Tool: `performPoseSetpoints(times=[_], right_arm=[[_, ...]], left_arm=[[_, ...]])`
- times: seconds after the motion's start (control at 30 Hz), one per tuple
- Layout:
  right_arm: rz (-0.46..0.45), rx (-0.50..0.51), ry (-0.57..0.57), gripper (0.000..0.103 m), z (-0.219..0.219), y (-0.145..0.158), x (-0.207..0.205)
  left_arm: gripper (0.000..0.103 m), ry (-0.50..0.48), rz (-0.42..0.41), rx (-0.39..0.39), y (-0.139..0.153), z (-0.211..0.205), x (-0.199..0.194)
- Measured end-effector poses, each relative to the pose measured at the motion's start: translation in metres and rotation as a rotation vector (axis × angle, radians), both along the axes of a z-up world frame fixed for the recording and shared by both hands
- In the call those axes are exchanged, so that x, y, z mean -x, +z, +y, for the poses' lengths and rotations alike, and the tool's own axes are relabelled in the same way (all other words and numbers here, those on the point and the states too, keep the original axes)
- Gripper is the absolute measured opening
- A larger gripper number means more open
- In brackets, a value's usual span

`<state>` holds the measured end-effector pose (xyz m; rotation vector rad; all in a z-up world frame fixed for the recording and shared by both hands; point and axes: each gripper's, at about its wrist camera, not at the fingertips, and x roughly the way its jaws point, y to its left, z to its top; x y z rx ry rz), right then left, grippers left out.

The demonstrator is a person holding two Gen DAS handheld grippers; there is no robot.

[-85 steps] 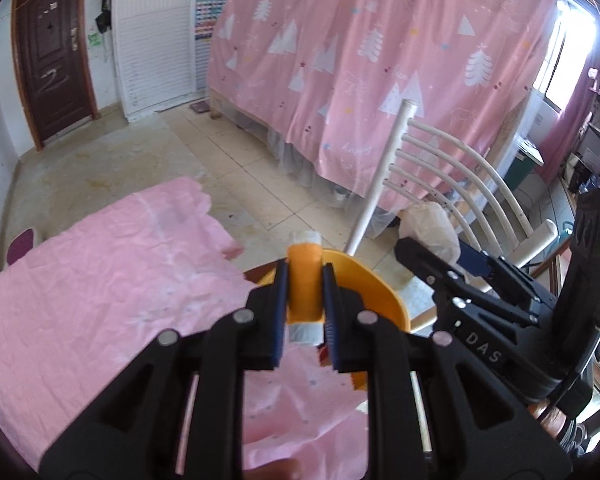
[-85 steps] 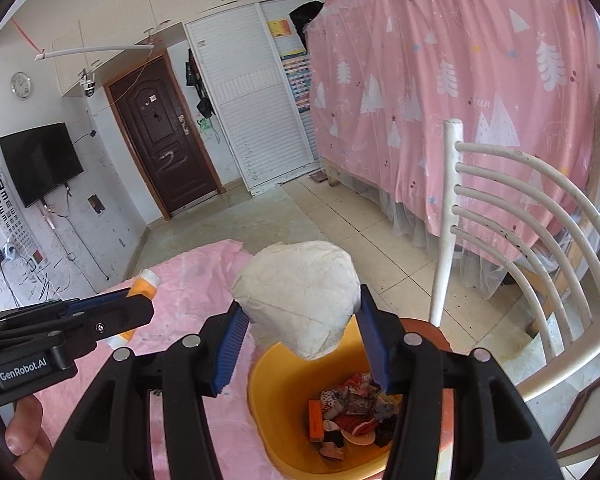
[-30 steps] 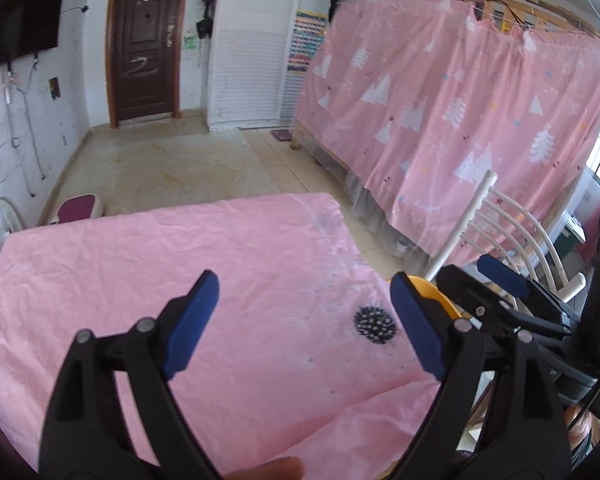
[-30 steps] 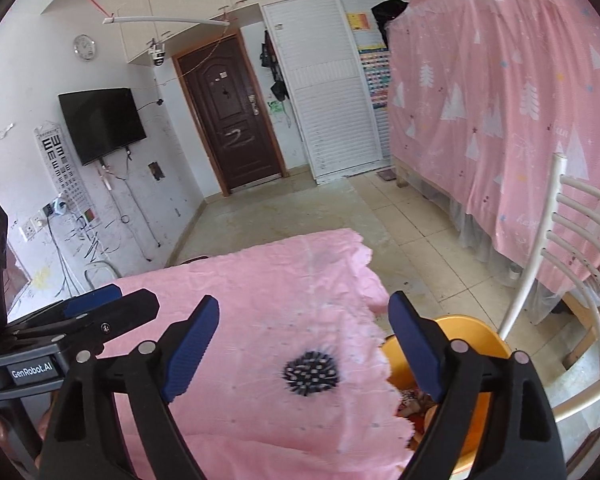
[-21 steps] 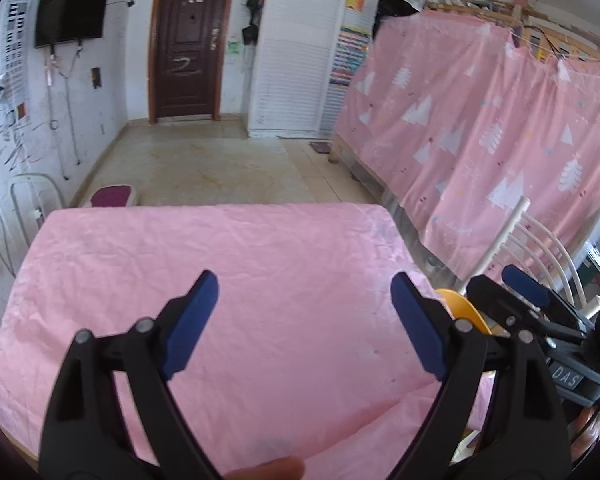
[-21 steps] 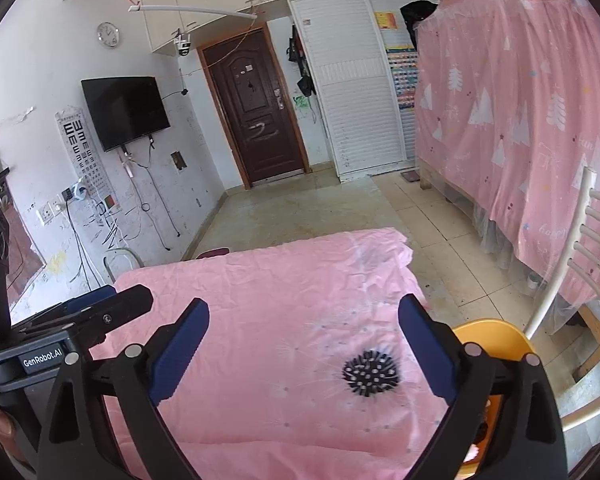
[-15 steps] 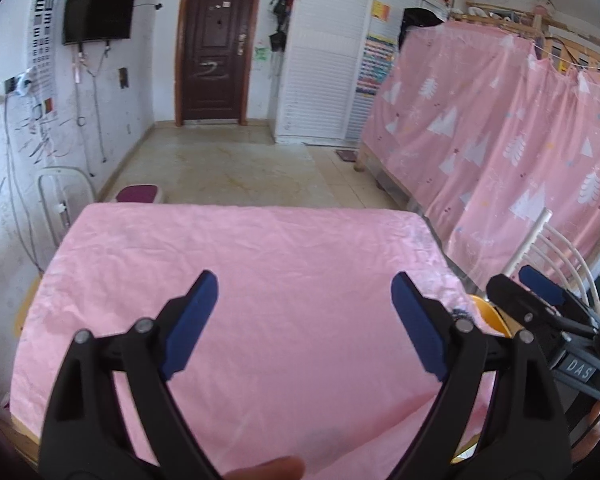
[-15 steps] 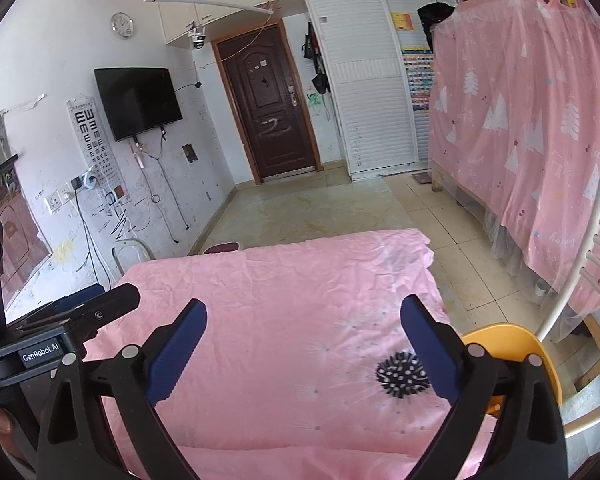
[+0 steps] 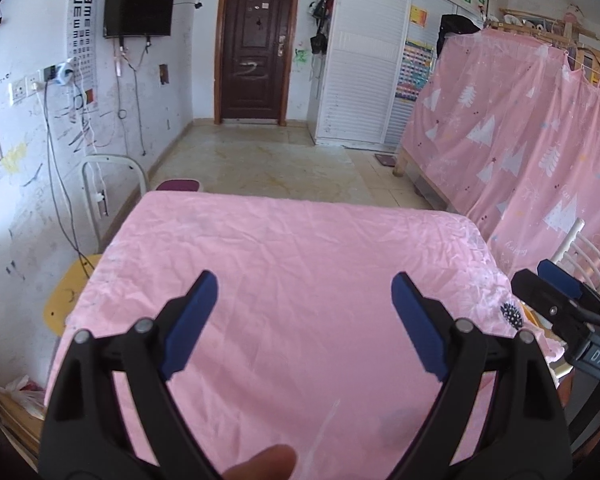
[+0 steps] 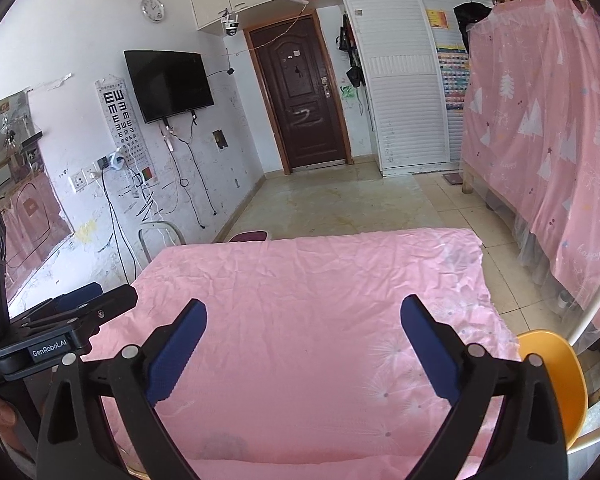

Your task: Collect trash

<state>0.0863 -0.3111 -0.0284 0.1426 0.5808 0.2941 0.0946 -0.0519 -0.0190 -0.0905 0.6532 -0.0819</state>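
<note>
My left gripper point(image 9: 304, 328) is open and empty above the table with the pink cloth point(image 9: 284, 264). My right gripper point(image 10: 302, 350) is open and empty above the same cloth point(image 10: 300, 280). The orange trash basin point(image 10: 556, 368) shows at the table's right edge in the right wrist view; its contents are hidden. No trash lies on the cloth in either view. The right gripper shows at the right edge of the left wrist view point(image 9: 556, 300), and the left gripper at the left edge of the right wrist view point(image 10: 80, 308).
A white chair point(image 10: 592, 312) stands by the basin. A pink curtain point(image 9: 540, 152) hangs on the right. A yellow stool point(image 9: 66, 296) and a white chair frame point(image 9: 108, 176) stand left of the table. The tiled floor point(image 10: 340, 204) lies beyond.
Both grippers let go of their trash over the basin, opened, and swung left and back over the table. The basin has slid to the right edge of view.
</note>
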Motion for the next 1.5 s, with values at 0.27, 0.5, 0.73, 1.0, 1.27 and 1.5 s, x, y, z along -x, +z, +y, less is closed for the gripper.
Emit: performPoseSetpoints(times=[0.27,0.5,0.73,1.0,1.27,1.5], right_arm=[[-0.001,0.009,0.014,0.088,0.006,0.0,0.002],[-0.002,0.012,0.015,0.088,0.008,0.0,0.004],[-0.006,0.011,0.012,0.088,0.006,0.001,0.007],[-0.008,0.01,0.01,0.088,0.005,0.001,0.008],[-0.009,0.008,0.005,0.088,0.0,0.002,0.009],[-0.01,0.008,0.006,0.088,0.0,0.002,0.01]], left_arm=[[0.085,0.032,0.0,-0.002,-0.001,0.015,0.004],[0.085,0.04,-0.002,-0.004,0.001,0.02,0.004],[0.085,0.04,-0.003,-0.008,0.001,0.021,0.004],[0.085,0.04,-0.002,-0.008,0.002,0.021,0.003],[0.085,0.039,0.002,-0.008,0.003,0.023,0.004],[0.085,0.037,0.004,-0.01,0.004,0.024,0.004]])
